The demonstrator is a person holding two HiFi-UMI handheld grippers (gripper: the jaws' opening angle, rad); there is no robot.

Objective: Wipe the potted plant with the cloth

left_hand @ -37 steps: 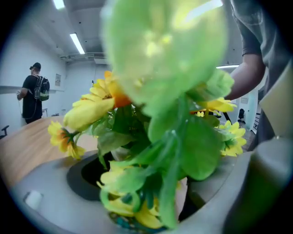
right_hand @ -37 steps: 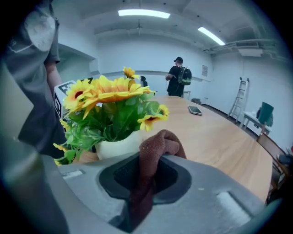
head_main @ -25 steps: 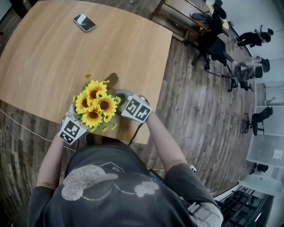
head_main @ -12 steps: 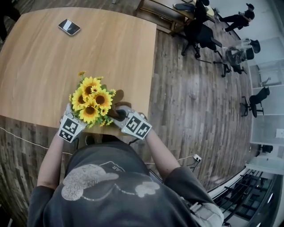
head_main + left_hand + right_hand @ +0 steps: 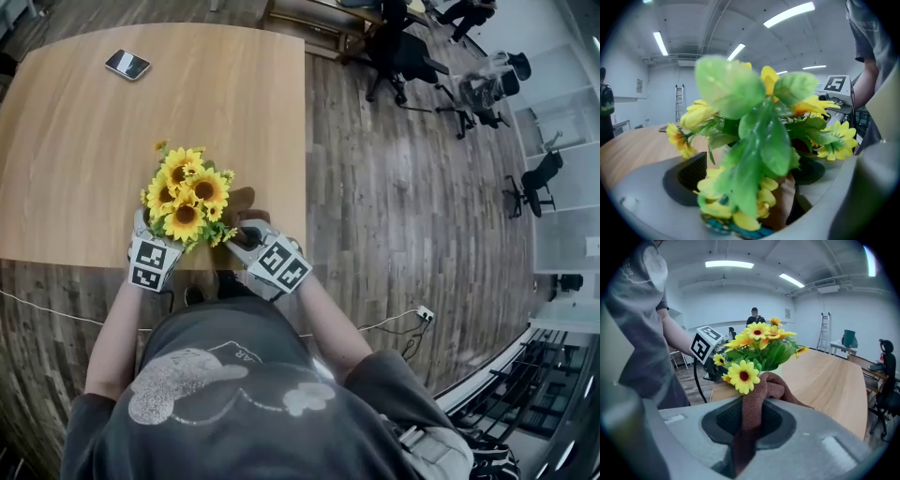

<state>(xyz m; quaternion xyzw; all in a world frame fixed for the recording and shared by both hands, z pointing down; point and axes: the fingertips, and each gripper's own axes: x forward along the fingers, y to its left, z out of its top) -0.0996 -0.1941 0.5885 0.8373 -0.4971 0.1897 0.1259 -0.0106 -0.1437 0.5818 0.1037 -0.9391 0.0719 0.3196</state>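
The potted plant [image 5: 185, 195], a bunch of yellow sunflowers with green leaves, stands near the front edge of the wooden table [image 5: 75, 141]. My left gripper [image 5: 161, 236] reaches in under the flowers from the left. Its jaws are opening, with the plant [image 5: 754, 140] and its brownish pot between the wide-apart pads. My right gripper [image 5: 244, 234] sits just right of the plant, shut on a brown cloth [image 5: 754, 399]. The cloth bunches up from the jaws and touches a low sunflower [image 5: 743, 376]. The pot is hidden in the head view.
A phone [image 5: 127, 65] lies at the table's far left. Office chairs [image 5: 394, 47] stand on the wooden floor beyond the table's right edge. A person [image 5: 754, 315] stands far off at the back. A cable [image 5: 375, 323] runs over the floor near me.
My right gripper has drawn back toward the table's near edge beside the plant and rolled. The left gripper stays at the plant.
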